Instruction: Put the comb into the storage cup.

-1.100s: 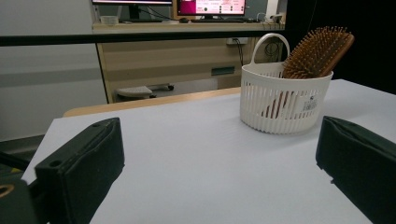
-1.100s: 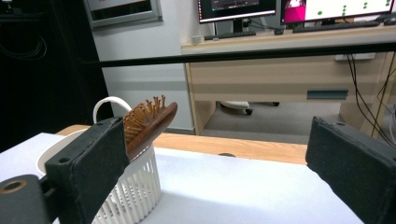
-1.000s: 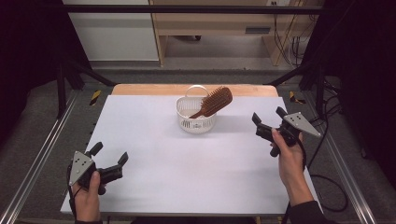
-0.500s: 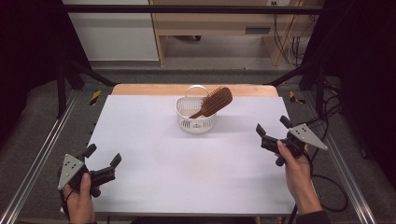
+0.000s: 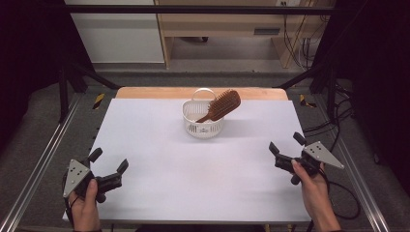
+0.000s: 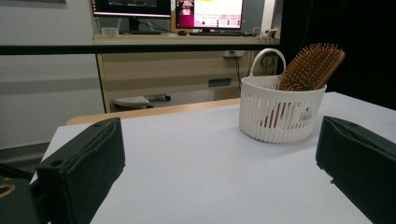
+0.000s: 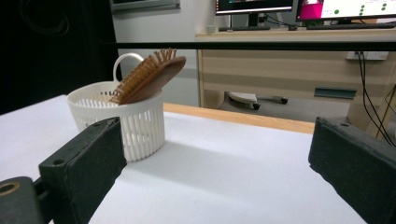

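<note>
A white slotted basket (image 5: 203, 124) (image 6: 280, 109) (image 7: 140, 121) stands at the far middle of the white table (image 5: 193, 164). A brown wooden hairbrush (image 5: 222, 105) (image 6: 310, 67) (image 7: 148, 74) leans in it, handle down, head sticking out over the rim. My left gripper (image 5: 107, 163) (image 6: 219, 172) is open near the front left corner, nothing between its jaws. My right gripper (image 5: 285, 141) (image 7: 215, 172) is open near the right edge, also with nothing in it. Both are well short of the basket.
A wooden strip (image 5: 193, 92) runs along the table's far edge. Metal rails (image 5: 38, 164) flank the table. Beyond are a desk with monitors (image 6: 205, 14) and a dark frame bar (image 7: 257, 45). Cables (image 5: 338, 193) trail at the right.
Both hands have drawn back toward the front of the table, the left gripper lower and leftward, the right lower and rightward. Basket and brush have not moved.
</note>
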The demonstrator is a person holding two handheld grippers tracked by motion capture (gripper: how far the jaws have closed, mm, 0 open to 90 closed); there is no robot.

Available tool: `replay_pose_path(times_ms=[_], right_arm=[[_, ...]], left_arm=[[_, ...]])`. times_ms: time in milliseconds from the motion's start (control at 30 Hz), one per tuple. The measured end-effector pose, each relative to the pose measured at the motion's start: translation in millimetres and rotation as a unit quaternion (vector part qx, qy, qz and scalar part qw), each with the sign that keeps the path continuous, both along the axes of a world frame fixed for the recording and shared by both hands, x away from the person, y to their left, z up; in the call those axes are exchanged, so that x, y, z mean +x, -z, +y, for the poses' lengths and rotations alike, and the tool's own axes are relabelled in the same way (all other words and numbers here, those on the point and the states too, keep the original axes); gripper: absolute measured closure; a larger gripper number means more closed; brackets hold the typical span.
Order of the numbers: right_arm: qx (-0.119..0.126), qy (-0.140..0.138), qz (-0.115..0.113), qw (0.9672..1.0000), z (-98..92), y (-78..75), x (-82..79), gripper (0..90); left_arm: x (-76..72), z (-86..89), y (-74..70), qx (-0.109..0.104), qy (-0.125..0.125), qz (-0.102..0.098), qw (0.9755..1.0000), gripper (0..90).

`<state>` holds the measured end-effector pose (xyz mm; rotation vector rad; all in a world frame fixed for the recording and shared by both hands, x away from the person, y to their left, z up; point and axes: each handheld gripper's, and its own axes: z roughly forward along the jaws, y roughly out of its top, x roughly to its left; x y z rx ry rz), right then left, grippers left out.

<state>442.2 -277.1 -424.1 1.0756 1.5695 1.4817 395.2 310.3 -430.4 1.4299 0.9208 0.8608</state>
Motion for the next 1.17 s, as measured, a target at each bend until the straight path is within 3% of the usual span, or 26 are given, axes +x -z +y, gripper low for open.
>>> replay_pose_path(times_ms=[533, 833, 1167], right_arm=[[-0.007, -0.031, 0.003, 0.9995, 4.4, 15.5, -14.4, 3.8], [-0.023, -0.066, 0.015, 0.9975, 24.9, 24.4, -12.9, 4.0], [-0.028, -0.085, 0.012, 0.9959, 36.3, 23.7, -15.0, 3.8]], left_arm=[[-2.9, -7.1, -1.9, 0.001, 0.017, -0.017, 0.9997, 1.0], [-2.5, -20.1, -2.2, 0.006, 0.047, -0.025, 0.9986, 0.8], [-1.4, -21.9, -1.3, 0.004, 0.048, -0.022, 0.9986, 0.8]])
